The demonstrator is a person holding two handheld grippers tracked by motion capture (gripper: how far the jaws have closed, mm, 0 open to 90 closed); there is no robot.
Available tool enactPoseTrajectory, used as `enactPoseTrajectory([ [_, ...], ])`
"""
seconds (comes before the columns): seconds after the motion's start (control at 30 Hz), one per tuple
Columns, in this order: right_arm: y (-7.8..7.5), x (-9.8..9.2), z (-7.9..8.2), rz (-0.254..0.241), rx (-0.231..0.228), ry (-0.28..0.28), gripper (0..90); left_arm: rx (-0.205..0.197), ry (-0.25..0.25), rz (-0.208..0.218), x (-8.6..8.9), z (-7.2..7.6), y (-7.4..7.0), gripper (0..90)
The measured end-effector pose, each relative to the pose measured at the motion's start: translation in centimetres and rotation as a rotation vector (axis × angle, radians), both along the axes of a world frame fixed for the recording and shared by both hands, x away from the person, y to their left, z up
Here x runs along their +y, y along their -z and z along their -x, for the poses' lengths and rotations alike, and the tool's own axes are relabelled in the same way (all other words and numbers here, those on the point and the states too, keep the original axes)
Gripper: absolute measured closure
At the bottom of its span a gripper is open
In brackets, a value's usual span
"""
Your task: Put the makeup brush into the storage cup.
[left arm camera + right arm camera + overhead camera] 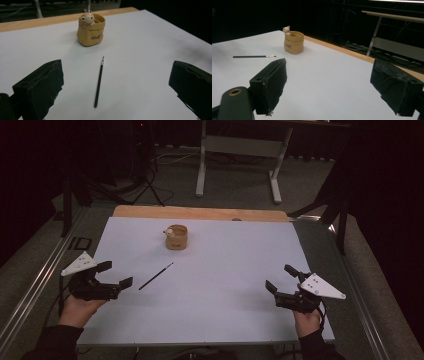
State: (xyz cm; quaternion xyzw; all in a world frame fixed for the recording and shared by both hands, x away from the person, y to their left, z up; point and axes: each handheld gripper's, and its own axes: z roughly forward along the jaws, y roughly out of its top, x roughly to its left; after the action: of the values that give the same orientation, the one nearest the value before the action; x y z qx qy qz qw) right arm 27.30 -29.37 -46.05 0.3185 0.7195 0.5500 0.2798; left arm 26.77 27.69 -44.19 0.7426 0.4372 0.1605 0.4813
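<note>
A thin black paintbrush (156, 276) lies flat on the white sheet (225, 265), its tip pointing up and right toward a small tan pot (177, 237) with a little frog figure on its rim. My left gripper (115, 274) rests at the sheet's left edge, open and empty, just left of the brush. In the left gripper view the brush (99, 81) lies between the spread jaws, the pot (91, 30) beyond it. My right gripper (281, 278) sits open and empty at the right side. Its view shows the pot (293, 42) and brush (254, 56) far off.
A wooden board edge (200, 213) runs along the back of the sheet. Beyond the table stand white table legs (201, 165) and a dark tripod (148, 175) on the floor. A metal rail (37, 280) borders the left side.
</note>
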Motion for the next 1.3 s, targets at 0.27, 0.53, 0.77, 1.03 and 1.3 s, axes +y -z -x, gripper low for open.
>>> enactPoseTrajectory([
  [0.27,0.1,0.1,-0.1,0.0,0.006,-0.007,13.6,0.03,0.052,-0.052,-0.6,-2.6,-1.0,0.4],
  [0.53,0.0,0.2,0.0,0.002,0.002,-0.013,13.7,0.091,0.105,-0.147,-2.0,-5.1,-0.6,2.4],
  [0.77,0.0,0.3,0.0,0.002,0.003,-0.014,13.7,0.177,0.158,-0.221,-3.5,-6.8,0.6,5.5],
  [1.03,0.1,0.3,-0.1,0.008,0.004,-0.019,13.8,0.27,0.171,-0.314,-5.1,-8.3,2.3,16.1],
  [1.3,0.1,0.4,-0.1,0.009,0.01,-0.025,13.8,0.323,0.199,-0.388,-6.6,-9.3,3.0,34.2],
])
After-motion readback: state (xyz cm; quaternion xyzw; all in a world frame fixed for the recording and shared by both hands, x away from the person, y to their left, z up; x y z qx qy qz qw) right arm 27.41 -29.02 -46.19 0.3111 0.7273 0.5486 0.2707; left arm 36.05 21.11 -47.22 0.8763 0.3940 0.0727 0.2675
